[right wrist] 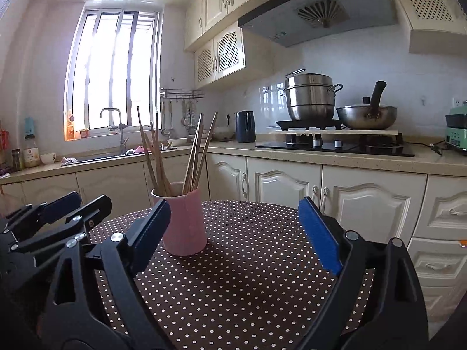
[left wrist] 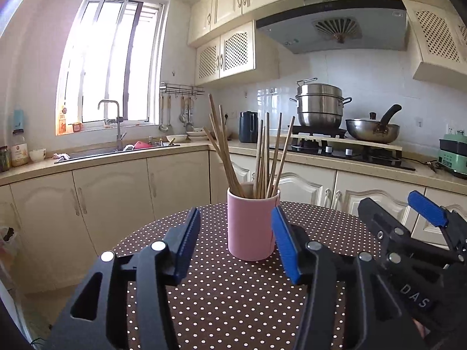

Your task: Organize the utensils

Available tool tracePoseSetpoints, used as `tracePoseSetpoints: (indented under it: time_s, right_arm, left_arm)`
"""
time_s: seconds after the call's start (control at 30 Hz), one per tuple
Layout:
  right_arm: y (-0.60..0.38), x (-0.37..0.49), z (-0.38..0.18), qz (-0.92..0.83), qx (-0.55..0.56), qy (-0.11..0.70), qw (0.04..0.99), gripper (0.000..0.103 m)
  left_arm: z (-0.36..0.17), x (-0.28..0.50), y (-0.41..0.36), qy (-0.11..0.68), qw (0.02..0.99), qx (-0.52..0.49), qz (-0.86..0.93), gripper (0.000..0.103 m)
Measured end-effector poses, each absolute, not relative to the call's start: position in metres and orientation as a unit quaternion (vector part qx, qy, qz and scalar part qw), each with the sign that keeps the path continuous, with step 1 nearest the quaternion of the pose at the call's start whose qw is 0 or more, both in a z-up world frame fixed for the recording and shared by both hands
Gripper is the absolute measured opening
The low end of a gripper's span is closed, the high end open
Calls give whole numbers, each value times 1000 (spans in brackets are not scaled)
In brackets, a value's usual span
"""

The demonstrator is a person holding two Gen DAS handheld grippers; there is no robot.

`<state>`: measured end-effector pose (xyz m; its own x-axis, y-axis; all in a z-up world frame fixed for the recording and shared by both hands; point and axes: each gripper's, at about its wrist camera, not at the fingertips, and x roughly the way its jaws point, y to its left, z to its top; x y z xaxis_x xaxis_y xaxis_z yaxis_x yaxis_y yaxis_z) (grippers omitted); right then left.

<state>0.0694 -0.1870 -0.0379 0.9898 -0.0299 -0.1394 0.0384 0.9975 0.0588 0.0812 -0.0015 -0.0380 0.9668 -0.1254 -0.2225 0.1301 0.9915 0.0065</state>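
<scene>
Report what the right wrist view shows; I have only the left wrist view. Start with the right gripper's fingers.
Observer: The right gripper is open wide. Only the dotted tablecloth shows between its fingers.
Operator: Place the pink cup against that gap.
Observer: The pink cup stands outside it, beyond the left fingertip, which hides part of the cup's edge.
Operator: Describe what lies to the right of the table.
Observer: White drawers stand there, past the table's edge.
</scene>
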Motion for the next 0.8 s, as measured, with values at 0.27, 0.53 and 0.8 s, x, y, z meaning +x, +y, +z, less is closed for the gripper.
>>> tracePoseSetpoints:
  time_s: [0.27, 0.53, 0.8]
  right_arm:
    - [-189, 71, -40, -11, 38, 78, 996, 89]
    - [-192, 72, -41, -11, 44, 84, 995, 89]
    - [-192, 73, -42, -11, 48, 89, 995, 90]
  left_arm:
    - [-40, 82, 4, 110, 992, 3, -68, 55]
    - [-42, 82, 5, 111, 991, 5, -75, 56]
    - [-43, 82, 4, 109, 991, 5, -74, 59]
